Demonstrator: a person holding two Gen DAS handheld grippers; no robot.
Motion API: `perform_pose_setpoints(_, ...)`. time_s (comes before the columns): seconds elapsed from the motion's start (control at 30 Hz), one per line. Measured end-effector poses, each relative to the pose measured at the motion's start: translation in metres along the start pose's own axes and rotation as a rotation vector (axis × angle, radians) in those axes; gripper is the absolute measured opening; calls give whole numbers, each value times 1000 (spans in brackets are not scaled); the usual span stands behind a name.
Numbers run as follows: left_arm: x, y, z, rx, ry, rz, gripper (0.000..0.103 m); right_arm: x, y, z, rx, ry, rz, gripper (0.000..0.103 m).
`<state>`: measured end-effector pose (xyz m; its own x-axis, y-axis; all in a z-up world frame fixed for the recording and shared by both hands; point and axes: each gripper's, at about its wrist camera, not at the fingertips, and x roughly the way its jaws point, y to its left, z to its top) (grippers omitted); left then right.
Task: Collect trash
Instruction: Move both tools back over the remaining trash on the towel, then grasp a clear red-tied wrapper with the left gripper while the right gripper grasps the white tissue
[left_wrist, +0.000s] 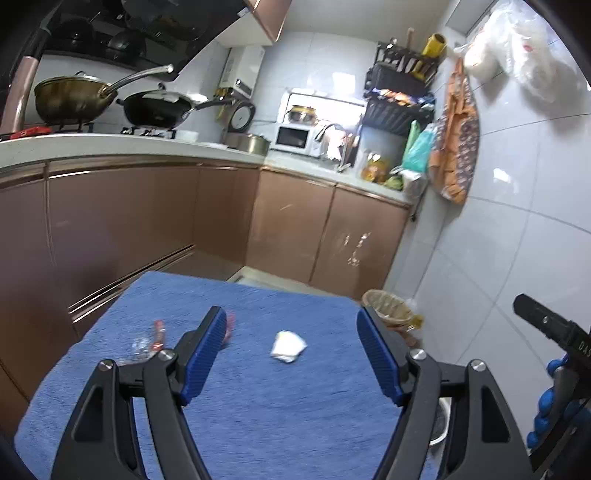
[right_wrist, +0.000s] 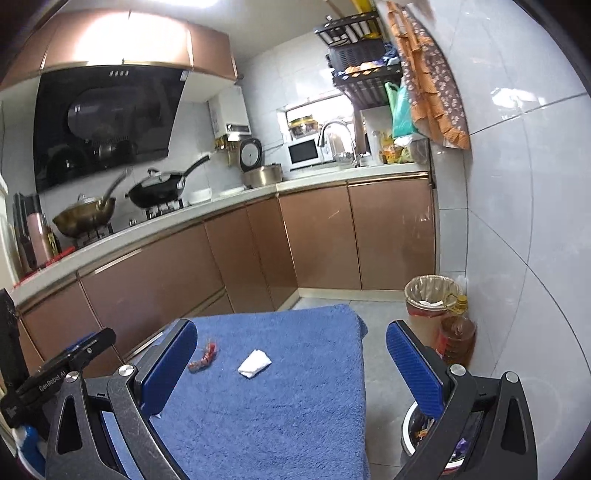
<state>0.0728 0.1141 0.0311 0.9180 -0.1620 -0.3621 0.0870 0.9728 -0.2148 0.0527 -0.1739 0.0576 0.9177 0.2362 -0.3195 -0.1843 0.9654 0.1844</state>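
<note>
Left gripper (left_wrist: 291, 354): jaws spread wide, nothing between them, held above the blue towel (left_wrist: 258, 406). Right gripper (right_wrist: 291, 365): jaws likewise spread wide and empty, above the same towel. Crumpled white paper (left_wrist: 288, 346) lying on the towel near its middle, in line with the gap of each gripper. Red wrapper (right_wrist: 204, 357) lying on the towel to the left of the paper, apart from it. Clear plastic scrap (left_wrist: 142, 347) further left, partly hidden behind the left finger. Lined waste bin (right_wrist: 430, 299) standing on the floor beyond the towel's right corner, beside an oil bottle (right_wrist: 457, 332) against the tiled wall.
</note>
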Motion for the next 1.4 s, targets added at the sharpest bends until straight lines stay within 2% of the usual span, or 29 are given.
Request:
perform_pose_setpoints(0.27, 16, 90, -7, -71, 50, 97, 72, 46, 19, -11, -73, 84, 2, 103)
perform_pose_setpoints(0.4, 24, 134, -17, -70, 87, 137, 72, 73, 24, -18, -86, 132, 16, 103)
perform_pose_setpoints(0.63, 51, 197, -48, -31, 233, 207, 72, 129, 41, -35, -134, 233, 63, 98)
perform_pose_setpoints(0.83, 87, 207, -65, -28, 327, 141, 71, 179, 51, -55, -151, 328, 102, 92)
perform_pose_setpoints(1.0, 133, 195, -70, 10, 396, 91, 71, 217, 56, -70, -156, 404, 125, 84)
perform_pose_setpoints(1.17, 172, 197, -75, 20, 472, 117, 69, 254, 56, -82, -157, 467, 127, 81)
perform_pose_setpoints(1.4, 202, 223, -84, -29, 551, 138, 48, 299, 63, -100, -169, 532, 140, 80)
